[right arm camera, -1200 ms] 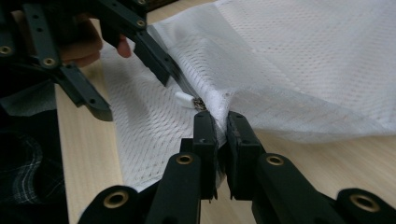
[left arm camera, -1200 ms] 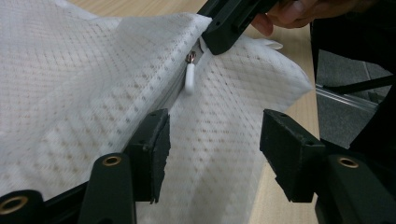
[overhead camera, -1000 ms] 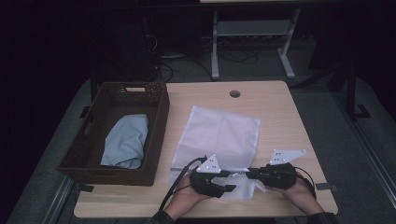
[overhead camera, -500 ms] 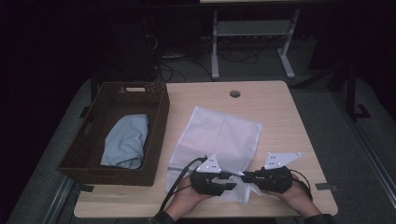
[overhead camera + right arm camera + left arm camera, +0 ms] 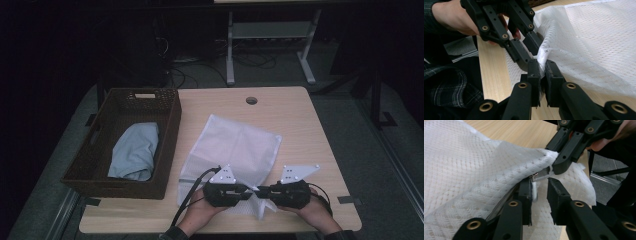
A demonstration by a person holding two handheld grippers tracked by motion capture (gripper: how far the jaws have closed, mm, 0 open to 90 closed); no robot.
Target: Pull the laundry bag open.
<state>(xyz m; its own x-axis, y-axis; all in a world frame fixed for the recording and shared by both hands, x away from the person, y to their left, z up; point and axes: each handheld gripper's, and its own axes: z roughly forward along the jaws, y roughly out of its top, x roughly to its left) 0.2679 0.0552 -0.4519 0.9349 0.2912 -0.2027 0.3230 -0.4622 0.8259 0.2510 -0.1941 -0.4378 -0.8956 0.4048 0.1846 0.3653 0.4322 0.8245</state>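
A white mesh bag (image 5: 240, 145) lies flat on the wooden table (image 5: 300, 115), its near edge lifted and bunched between the two grippers. My right gripper (image 5: 542, 65) is shut on that edge of the mesh (image 5: 586, 37), close to the zipper (image 5: 541, 173). My left gripper (image 5: 539, 185) faces it tip to tip. Its jaws have just been closing and still show a gap, with the small white zipper pull (image 5: 534, 191) between them, near one pad. In the high view the left gripper (image 5: 251, 193) and right gripper (image 5: 263, 193) meet at the table's near edge.
A dark wicker basket (image 5: 130, 100) stands at the table's left with a light blue cloth (image 5: 135, 150) inside. A round cable hole (image 5: 251, 100) sits near the far edge. A metal stand (image 5: 270, 40) and cables are on the floor beyond.
The right gripper has shifted slightly left, nearer the left one, bunching the bag's near edge. The left gripper's jaws have narrowed.
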